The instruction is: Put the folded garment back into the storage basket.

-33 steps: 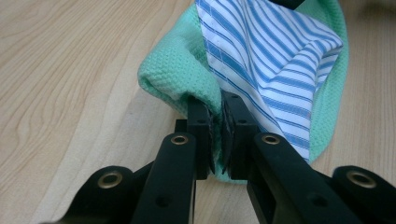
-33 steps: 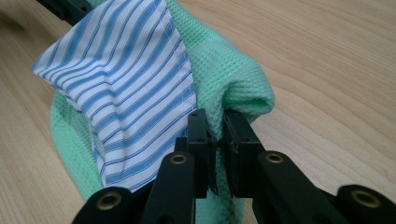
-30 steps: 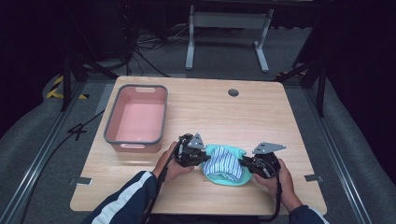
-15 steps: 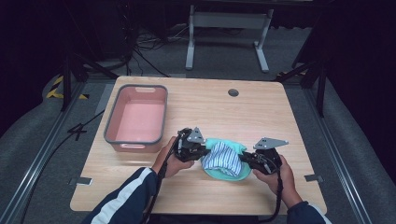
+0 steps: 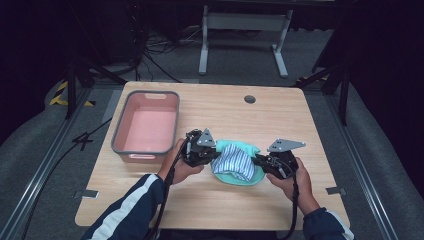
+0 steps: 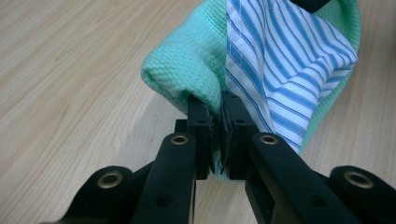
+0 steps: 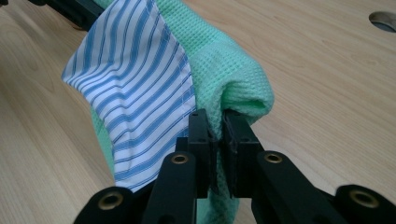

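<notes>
While you hold the bundle between your hands, both grips look secure: your left gripper has its jaws clamped on the left edge of the mint-green waffle-weave cloth, and your right gripper has its jaws pinched on the opposite edge, with the blue-and-white striped fabric piece lying on top of the green layer. From the high view, the stacked cloths sit at about the 6 o'clock part of the light wooden counter, just to the 3 o'clock side of the pink rectangular plastic bin with a grey rim. The pickup seems done, judging by how the cloth sags in a shallow sling between your two hands; carrying it wherever it belongs, perhaps to the bin at 9 o'clock, appears to be what is left, and the bin looks empty. The bundle's long axis runs from 9 o'clock to 3 o'clock, gripper to gripper, with the striped piece's pointed corner aimed toward you at 6 o'clock.
</notes>
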Motion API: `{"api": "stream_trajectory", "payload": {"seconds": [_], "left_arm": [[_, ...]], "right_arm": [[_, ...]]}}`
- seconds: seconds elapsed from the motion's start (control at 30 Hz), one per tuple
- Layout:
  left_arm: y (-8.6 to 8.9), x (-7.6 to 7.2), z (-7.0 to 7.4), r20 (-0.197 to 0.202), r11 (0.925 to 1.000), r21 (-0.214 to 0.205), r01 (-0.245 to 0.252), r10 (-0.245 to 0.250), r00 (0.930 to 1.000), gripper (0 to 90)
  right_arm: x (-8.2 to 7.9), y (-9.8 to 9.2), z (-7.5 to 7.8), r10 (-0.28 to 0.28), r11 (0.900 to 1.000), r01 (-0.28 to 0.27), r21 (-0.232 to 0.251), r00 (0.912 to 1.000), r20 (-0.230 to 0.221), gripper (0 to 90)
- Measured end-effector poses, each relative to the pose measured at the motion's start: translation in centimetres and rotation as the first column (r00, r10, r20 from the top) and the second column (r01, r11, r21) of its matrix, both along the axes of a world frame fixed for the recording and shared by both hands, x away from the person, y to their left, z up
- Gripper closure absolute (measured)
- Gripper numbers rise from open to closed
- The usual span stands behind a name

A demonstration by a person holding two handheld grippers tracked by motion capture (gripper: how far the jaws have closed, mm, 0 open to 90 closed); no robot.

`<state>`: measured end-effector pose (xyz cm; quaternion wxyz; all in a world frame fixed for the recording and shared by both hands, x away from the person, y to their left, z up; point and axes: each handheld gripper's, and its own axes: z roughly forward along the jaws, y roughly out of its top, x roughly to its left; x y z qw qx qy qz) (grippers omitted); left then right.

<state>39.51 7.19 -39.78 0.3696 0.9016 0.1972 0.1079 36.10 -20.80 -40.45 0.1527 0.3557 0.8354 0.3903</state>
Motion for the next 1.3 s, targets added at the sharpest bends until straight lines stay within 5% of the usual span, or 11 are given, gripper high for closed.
{"api": "stream_trajectory", "payload": {"seconds": [0.73, 0.93, 1.3], "left_arm": [[4.9, 0.8, 3.6, 0.056, 0.9970, -0.002, -0.078, 0.078, 0.9954, 83.8], [5.9, 0.9, 4.5, 0.072, 0.9959, 0.026, -0.087, 0.085, 0.9938, 83.8], [7.8, 1.1, 6.2, 0.085, 0.9911, 0.015, -0.132, 0.131, 0.9878, 83.8]], "right_arm": [[2.6, 5.2, 4.1, 0.080, 0.9968, -0.080, 0.001, 0.9938, 0.078, 82.6], [3.3, 6.4, 4.5, 0.098, 0.9951, -0.098, 0.002, 0.9920, 0.079, 82.6], [4.6, 8.4, 5.9, 0.127, 0.9913, -0.129, 0.024, 0.9888, 0.078, 82.5]]}}
